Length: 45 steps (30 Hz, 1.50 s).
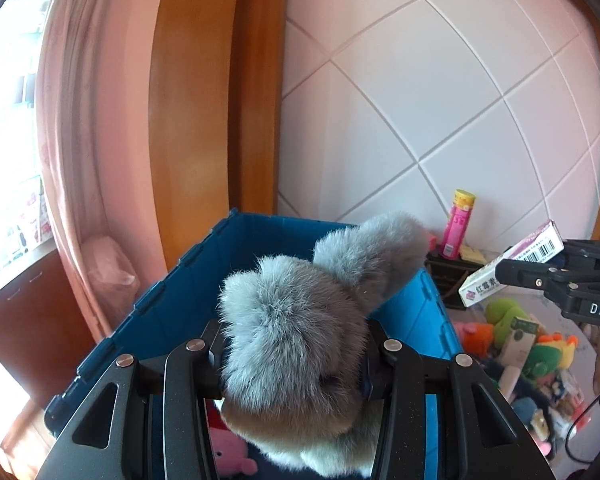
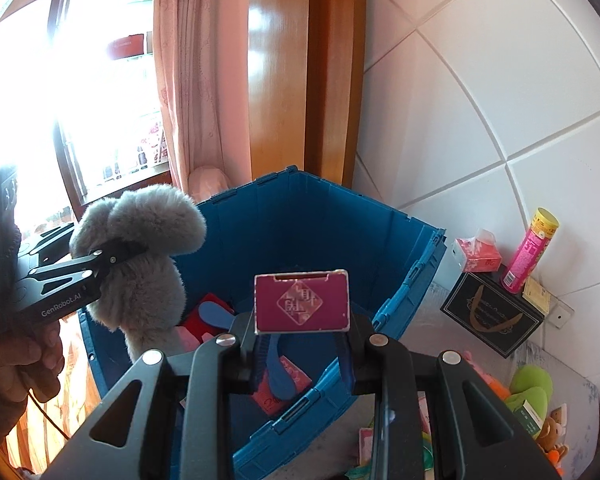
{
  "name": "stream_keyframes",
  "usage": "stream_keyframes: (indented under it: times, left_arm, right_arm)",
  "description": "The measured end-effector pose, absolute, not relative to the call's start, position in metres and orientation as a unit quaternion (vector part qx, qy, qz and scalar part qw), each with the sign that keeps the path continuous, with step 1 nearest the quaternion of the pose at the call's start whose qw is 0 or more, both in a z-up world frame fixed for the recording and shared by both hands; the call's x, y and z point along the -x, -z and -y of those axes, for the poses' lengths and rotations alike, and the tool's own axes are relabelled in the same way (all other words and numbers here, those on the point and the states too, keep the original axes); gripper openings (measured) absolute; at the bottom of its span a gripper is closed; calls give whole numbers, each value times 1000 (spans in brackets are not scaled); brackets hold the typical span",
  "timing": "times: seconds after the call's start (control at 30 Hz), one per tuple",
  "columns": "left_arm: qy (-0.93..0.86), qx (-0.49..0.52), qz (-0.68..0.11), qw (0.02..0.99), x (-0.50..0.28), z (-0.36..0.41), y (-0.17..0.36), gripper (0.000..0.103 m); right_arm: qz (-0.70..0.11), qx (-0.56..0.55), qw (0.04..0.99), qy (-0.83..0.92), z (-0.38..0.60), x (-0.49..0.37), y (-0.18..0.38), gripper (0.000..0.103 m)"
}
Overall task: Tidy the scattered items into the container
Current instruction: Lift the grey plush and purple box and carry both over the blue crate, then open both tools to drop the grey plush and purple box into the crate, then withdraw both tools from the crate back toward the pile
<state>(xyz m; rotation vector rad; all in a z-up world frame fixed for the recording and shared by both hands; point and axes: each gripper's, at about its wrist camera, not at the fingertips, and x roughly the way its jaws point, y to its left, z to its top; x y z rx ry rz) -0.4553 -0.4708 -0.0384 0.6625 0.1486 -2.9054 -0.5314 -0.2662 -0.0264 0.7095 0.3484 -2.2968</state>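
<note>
My left gripper [image 1: 292, 360] is shut on a fluffy grey plush toy [image 1: 300, 312] and holds it over the open blue crate [image 1: 204, 280]. From the right wrist view, the same left gripper [image 2: 120, 254] clamps the grey plush toy [image 2: 148, 220] above the left side of the blue crate [image 2: 300, 216], with a hand [image 2: 20, 360] behind it. My right gripper [image 2: 302, 332] is shut on a small magenta box [image 2: 302, 300], seen end-on above the crate's near wall. The left wrist view shows that right gripper [image 1: 504, 276] at the right edge, with the box [image 1: 512, 264] showing a barcode.
In the crate lie a pink toy [image 1: 228, 456] and red and blue items [image 2: 216, 312]. Right of the crate are a pink and yellow tube [image 2: 530, 250], a red tissue pack [image 2: 478, 254], a black gift bag [image 2: 492, 316] and a heap of plush toys and small boxes [image 1: 532, 344]. The tiled wall stands behind.
</note>
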Motion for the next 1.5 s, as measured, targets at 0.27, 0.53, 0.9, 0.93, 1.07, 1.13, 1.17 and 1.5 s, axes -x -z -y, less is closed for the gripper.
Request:
stream_keyframes:
  times: [0.27, 0.53, 0.9, 0.93, 1.07, 1.13, 1.17, 1.5]
  left_arm:
    - [968, -225, -59, 91, 458, 491, 50, 43]
    - [967, -226, -64, 97, 460, 500, 54, 43]
    - [969, -222, -66, 90, 463, 512, 50, 44]
    - [969, -221, -60, 89, 463, 511, 48, 47]
    - [969, -220, -45, 98, 466, 510, 45, 102]
    - [968, -222, -56, 101, 464, 514, 45, 102]
    - [967, -224, -65, 102, 464, 517, 46, 102]
    - [963, -243, -70, 91, 462, 509, 55, 102]
  right_arm:
    - [-146, -275, 356, 881, 295, 536, 24, 28]
    - [-154, -276, 358, 879, 310, 537, 25, 28]
    - [-154, -276, 352, 881, 320, 541, 26, 28]
    - [-152, -274, 352, 882, 321, 541, 26, 28]
    - [-148, -247, 337, 896, 322, 541, 19, 83]
    - [-141, -237, 336, 901, 320, 541, 15, 103]
    - [-138, -237, 338, 900, 319, 541, 14, 103]
    - [-116, -262, 322, 902, 293, 542, 24, 103]
